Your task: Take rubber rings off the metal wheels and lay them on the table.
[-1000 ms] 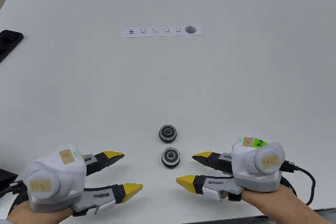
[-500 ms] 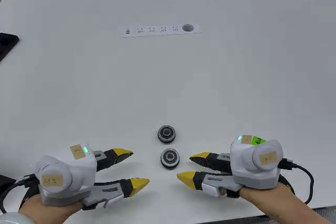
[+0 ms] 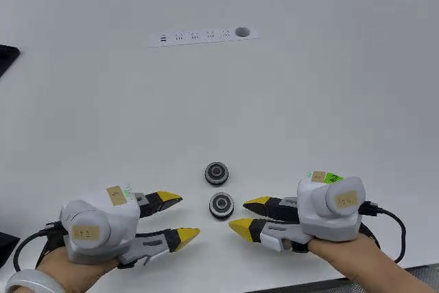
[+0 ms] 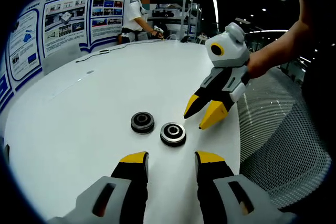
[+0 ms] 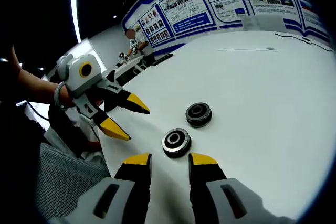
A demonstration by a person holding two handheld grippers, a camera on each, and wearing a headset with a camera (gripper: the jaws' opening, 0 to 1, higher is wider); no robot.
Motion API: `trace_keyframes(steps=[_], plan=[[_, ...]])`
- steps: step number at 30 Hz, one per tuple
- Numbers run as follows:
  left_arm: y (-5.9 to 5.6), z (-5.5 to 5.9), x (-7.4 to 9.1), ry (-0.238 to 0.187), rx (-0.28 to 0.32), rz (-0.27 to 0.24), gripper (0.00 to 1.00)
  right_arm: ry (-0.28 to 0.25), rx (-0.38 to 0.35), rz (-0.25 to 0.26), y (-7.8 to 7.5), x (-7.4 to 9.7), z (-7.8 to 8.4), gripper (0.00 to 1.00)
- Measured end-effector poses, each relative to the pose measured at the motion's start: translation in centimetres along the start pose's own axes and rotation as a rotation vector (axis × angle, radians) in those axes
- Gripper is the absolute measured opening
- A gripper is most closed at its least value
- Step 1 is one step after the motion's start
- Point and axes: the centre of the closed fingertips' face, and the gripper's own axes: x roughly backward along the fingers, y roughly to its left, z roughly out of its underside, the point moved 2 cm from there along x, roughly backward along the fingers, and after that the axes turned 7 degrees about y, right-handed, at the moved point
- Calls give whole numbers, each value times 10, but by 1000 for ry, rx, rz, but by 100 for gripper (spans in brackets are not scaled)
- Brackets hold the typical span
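Observation:
Two small metal wheels with black rubber rings lie flat on the white table, the near wheel [image 3: 221,204] and the far wheel [image 3: 217,173] a little beyond it. My left gripper [image 3: 180,216] is open just left of the near wheel, with nothing between its yellow tips. My right gripper [image 3: 248,214] is open just right of that wheel, also holding nothing. In the left gripper view the near wheel [image 4: 173,134] lies just ahead of my left gripper [image 4: 172,157], with the far wheel [image 4: 143,122] beside it. In the right gripper view the near wheel [image 5: 176,141] sits right before my right gripper [image 5: 169,158].
A white power strip [image 3: 202,35] lies further back on the table. A black object [image 3: 5,56] sits at the left edge. The table's front edge runs close behind both hands, and a black cable [image 3: 392,221] trails from the right gripper.
My left gripper has moved right and forward, closer to the near wheel. The right gripper's jaws have narrowed slightly. The wheels have not moved.

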Motion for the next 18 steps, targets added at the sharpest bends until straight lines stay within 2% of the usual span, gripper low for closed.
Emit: trace_keyframes(steps=[2, 4, 18], plan=[[0, -3, -2, 0, -11, 1, 34, -2, -4, -2, -1, -1, 0, 28], [1, -5, -6, 1, -24, 0, 38, -6, -8, 1, -1, -1, -1, 28], [-1, -19, -28, 56, -119, 14, 34, -34, -62, -6, -6, -2, -1, 27]])
